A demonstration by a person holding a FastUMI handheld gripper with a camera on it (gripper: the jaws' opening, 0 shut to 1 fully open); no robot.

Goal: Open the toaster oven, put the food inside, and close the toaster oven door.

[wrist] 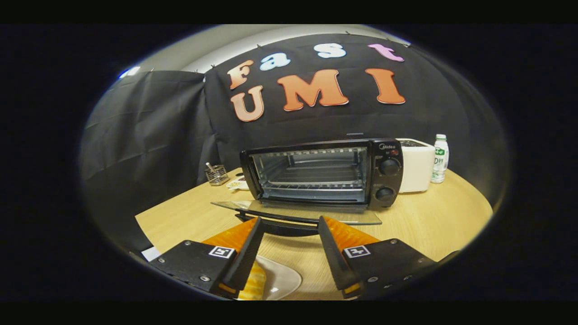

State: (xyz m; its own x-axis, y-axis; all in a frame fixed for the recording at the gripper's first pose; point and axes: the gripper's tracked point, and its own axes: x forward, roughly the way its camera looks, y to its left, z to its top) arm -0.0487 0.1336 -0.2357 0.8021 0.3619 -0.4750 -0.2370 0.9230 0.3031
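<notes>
Toaster oven [323, 174] stands on the surface [429, 216], door [298, 213] folded down. The 2 fingers [246, 253] are spread apart, empty; beneath them a plate [282, 277] carries what looks like bread [253, 284].

Pale wooden worktop [442, 212], rounded at the far right. Black cloth wall [149, 122] hung behind and to the left; grey ceiling [253, 40] above, lit.

"Midea" brand mark on the toaster oven [323, 174] control panel; bottle [440, 159] label illegible.
</notes>
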